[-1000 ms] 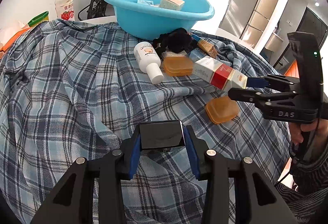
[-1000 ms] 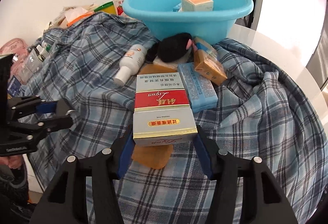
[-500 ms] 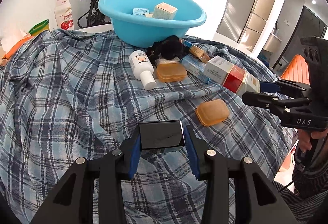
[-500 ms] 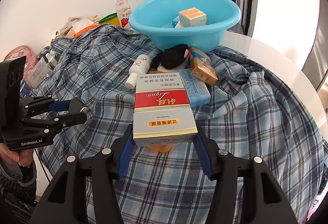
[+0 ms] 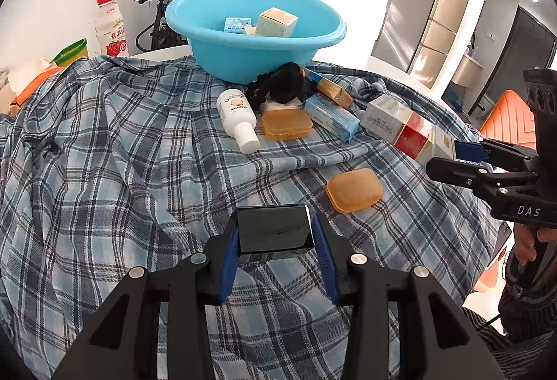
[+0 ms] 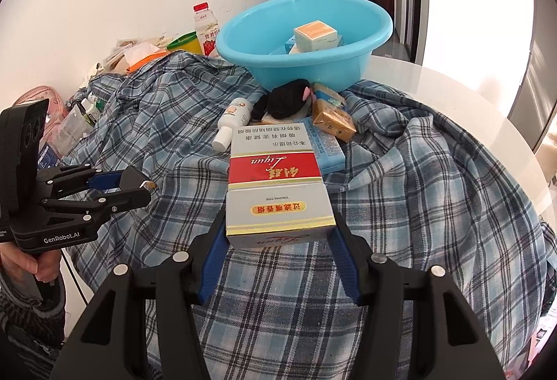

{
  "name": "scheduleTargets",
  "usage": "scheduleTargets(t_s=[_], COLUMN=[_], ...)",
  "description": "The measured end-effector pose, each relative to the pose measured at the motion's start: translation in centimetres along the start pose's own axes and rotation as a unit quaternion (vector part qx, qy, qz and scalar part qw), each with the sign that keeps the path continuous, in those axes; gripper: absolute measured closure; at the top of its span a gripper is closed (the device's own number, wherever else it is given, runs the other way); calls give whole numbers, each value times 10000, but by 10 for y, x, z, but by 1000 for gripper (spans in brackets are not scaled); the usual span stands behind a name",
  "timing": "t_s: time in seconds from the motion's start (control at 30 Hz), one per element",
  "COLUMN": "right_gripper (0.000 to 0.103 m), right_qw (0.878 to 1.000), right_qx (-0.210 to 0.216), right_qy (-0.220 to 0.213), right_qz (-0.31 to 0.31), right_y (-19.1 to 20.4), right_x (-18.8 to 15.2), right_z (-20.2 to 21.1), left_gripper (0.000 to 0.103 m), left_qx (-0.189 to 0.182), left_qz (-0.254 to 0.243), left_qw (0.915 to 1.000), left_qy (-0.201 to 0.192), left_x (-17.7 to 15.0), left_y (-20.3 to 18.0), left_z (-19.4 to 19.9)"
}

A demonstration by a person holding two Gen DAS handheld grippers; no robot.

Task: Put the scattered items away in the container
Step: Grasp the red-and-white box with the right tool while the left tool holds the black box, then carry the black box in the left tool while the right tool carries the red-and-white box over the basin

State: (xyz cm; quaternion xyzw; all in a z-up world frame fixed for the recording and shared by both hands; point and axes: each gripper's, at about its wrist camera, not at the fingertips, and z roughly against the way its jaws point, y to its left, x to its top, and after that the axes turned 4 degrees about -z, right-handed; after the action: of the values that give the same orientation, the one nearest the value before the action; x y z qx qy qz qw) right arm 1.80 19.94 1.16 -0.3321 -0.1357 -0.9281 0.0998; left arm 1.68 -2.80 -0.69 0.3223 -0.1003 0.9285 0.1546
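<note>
Partly done: boxes in basin, upper centre. Left tool clamped on black box, right tool on carton. Left on cloth: bottle, soaps.

The left wrist camera sits low behind its own fingers and looks down and forward across the checked cloth to the blue basin at 12 o'clock. The right wrist camera looks the same way from the other side, basin at 12 o'clock. Both views share the basin and cloth
</note>
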Motion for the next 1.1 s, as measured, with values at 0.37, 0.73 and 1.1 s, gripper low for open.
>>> scheduleTargets(t_s=[0.37,0.73,1.1], right_gripper=[48,48,48], right_qw=[10000,9998,9967], right_qx=[-10,-12,-120], right_qy=[12,-203,-703], right_qz=[-89,-36,390], right_y=[-6,-6,-7], right_x=[-5,16,93], right_z=[3,11,28], left_gripper=[61,61,61], left_qx=[9,175,196], left_qz=[-55,-166,-202], left_qw=[10000,9995,9981], left_qy=[-8,-222,-552], left_x=[3,38,111], left_y=[-7,-6,11], left_z=[0,8,7])
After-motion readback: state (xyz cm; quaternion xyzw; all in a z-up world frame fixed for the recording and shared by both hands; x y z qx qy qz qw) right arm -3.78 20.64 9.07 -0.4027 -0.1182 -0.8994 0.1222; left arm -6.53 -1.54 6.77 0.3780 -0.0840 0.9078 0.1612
